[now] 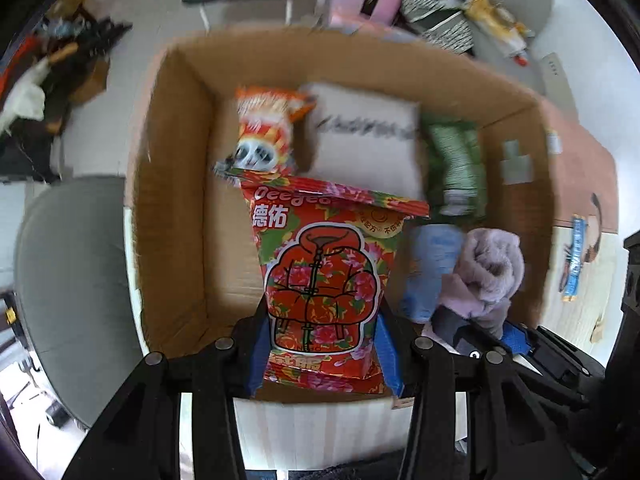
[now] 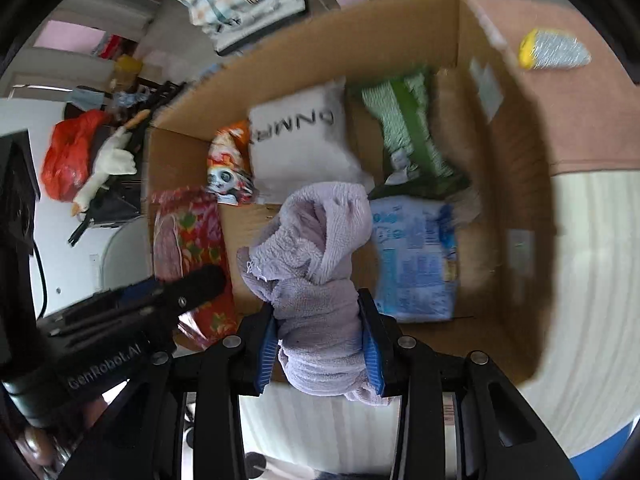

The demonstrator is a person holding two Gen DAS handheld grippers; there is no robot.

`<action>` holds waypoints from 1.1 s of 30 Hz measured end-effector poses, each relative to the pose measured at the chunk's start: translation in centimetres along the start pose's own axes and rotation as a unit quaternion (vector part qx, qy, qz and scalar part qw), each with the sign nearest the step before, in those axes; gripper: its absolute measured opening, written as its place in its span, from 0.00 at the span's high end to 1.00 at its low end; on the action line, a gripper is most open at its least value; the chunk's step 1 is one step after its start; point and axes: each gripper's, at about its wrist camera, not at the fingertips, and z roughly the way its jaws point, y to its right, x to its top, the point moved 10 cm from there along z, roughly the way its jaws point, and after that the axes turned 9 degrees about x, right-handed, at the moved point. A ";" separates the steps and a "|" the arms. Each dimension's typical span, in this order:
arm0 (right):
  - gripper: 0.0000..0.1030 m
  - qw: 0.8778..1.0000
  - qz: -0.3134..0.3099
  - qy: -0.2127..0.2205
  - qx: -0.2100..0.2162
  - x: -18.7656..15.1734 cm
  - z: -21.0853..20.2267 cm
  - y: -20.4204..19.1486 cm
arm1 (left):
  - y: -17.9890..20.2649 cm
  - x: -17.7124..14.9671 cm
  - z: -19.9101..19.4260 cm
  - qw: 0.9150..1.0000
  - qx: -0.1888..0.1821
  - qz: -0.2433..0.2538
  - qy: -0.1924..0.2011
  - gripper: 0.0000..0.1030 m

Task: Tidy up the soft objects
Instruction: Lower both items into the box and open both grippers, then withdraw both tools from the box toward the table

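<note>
My left gripper (image 1: 322, 350) is shut on a red floral wipes pack (image 1: 324, 276) and holds it over the near part of an open cardboard box (image 1: 176, 200). My right gripper (image 2: 320, 344) is shut on a lilac towel (image 2: 316, 260), held over the same box (image 2: 516, 208); the towel also shows in the left wrist view (image 1: 486, 272). In the box lie a white pillow (image 1: 366, 140), an orange snack bag (image 1: 264, 132), a green pack (image 1: 454, 164) and a blue pack (image 2: 416, 256).
The box stands on a pale wooden table (image 2: 592, 280) with a pink mat (image 2: 580, 112). A yellow-and-silver item (image 2: 554, 50) lies on the mat. Grey chairs (image 1: 68, 280), a red bag (image 2: 68, 156), a plush duck (image 2: 108, 168) and piled clothes surround the table.
</note>
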 end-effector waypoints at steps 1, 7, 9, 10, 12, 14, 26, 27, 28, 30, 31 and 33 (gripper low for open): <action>0.62 1.000 0.002 -0.001 -0.003 0.2 0.9 0.4 | -0.3 0.1 0.9 1.000 -0.006 -0.003 -0.011 0.59; 0.62 0.999 0.003 -0.023 -0.024 1.2 5.6 1.0 | -0.7 0.5 5.7 0.996 -0.055 -0.014 -0.074 0.59; 0.62 0.999 0.002 -0.030 -0.026 1.3 6.6 0.8 | -0.7 0.5 6.5 0.994 -0.062 -0.010 -0.085 0.59; 0.62 0.999 0.003 -0.033 -0.023 1.3 6.9 0.9 | -0.6 0.5 6.9 0.994 -0.065 -0.007 -0.089 0.59; 0.59 0.999 0.002 -0.042 -0.018 1.5 8.0 0.9 | -0.5 0.6 7.4 0.993 -0.075 -0.003 -0.095 0.58; 0.57 0.998 0.003 -0.056 -0.006 1.4 8.7 0.9 | -0.4 0.5 7.7 0.991 -0.087 -0.002 -0.104 0.58; 0.21 0.996 -0.022 -0.029 -0.076 1.4 4.9 2.0 | -1.3 0.9 2.3 0.999 -0.005 0.027 -0.021 0.53; 0.21 0.996 -0.030 -0.025 -0.086 1.3 4.2 1.9 | -1.3 0.6 1.3 1.000 -0.001 0.025 -0.009 0.53; 0.20 0.995 -0.033 -0.023 -0.092 1.2 3.7 1.8 | -1.1 0.5 0.6 1.000 0.002 0.026 -0.001 0.53; 0.14 0.992 -0.046 -0.016 -0.114 1.0 2.6 1.7 | -1.2 -0.2 -1.7 0.999 0.014 0.024 0.031 0.48; 0.14 0.990 -0.054 -0.008 -0.127 0.8 1.8 1.6 | -0.9 -0.6 -2.4 0.998 0.022 0.024 0.046 0.40; 0.14 0.988 -0.065 0.001 -0.137 0.6 0.1 1.5 | -1.4 -1.5 -4.4 0.996 0.039 0.026 0.080 0.37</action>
